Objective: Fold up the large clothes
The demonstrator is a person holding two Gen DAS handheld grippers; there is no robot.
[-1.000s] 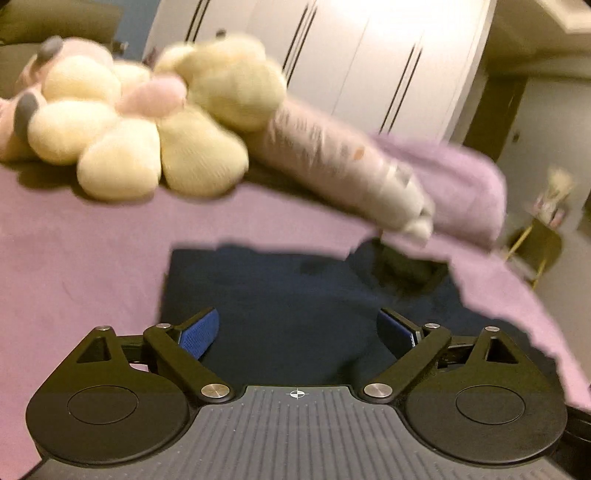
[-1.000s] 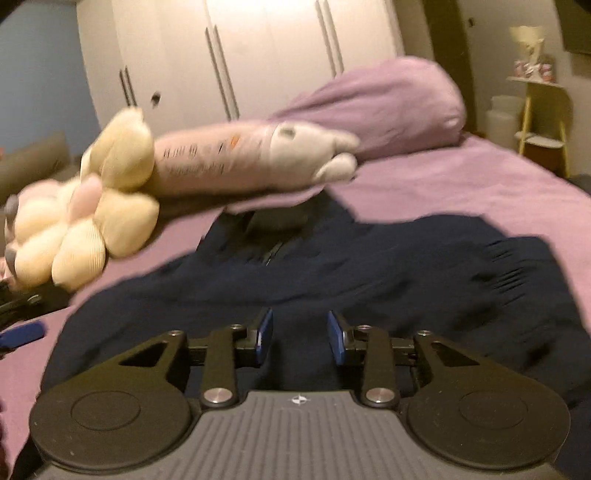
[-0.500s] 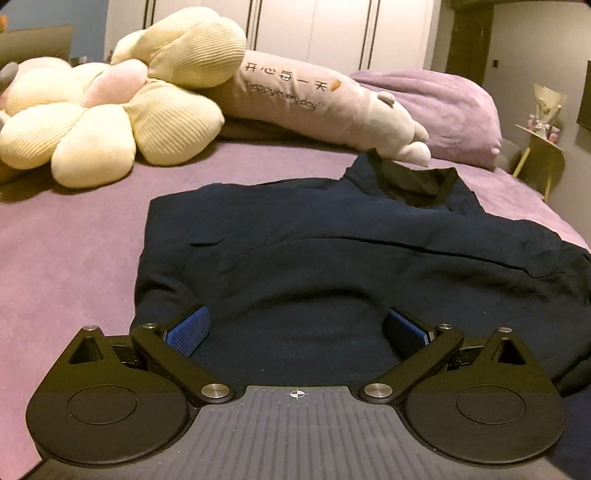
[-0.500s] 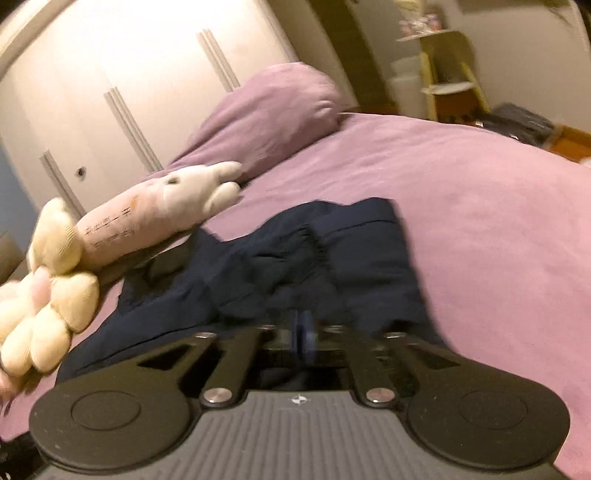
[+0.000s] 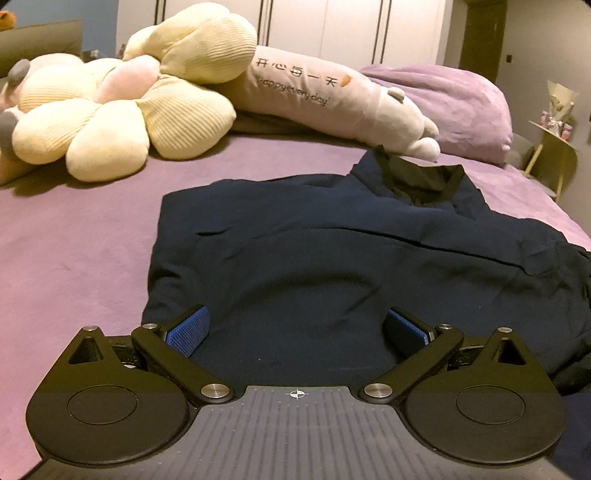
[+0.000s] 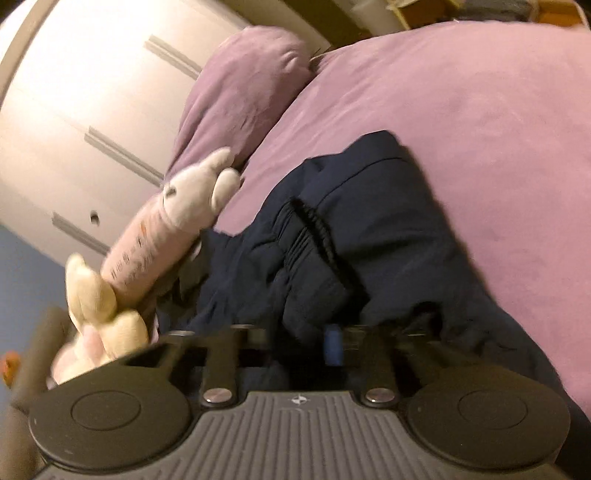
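Observation:
A dark navy jacket (image 5: 332, 258) lies spread on the purple bed (image 5: 74, 240), its collar at the far end. My left gripper (image 5: 295, 328) is open and empty, its blue pads low over the jacket's near hem. In the right wrist view my right gripper (image 6: 332, 343) is shut on a fold of the navy jacket (image 6: 332, 240) and holds it lifted and bunched, with an elastic cuff showing above. This view is tilted and blurred.
A cream flower cushion (image 5: 122, 99) and a long pink plush toy (image 5: 332, 99) lie at the bed's far side, with a purple pillow (image 5: 461, 107) to the right. White wardrobe doors (image 5: 351, 29) stand behind. A yellow side table (image 5: 554, 155) is off the bed's right edge.
My right gripper closed on the jacket's fabric and lifted and rolled, pulling the cloth up. My left gripper stayed open and settled steady over the near hem.

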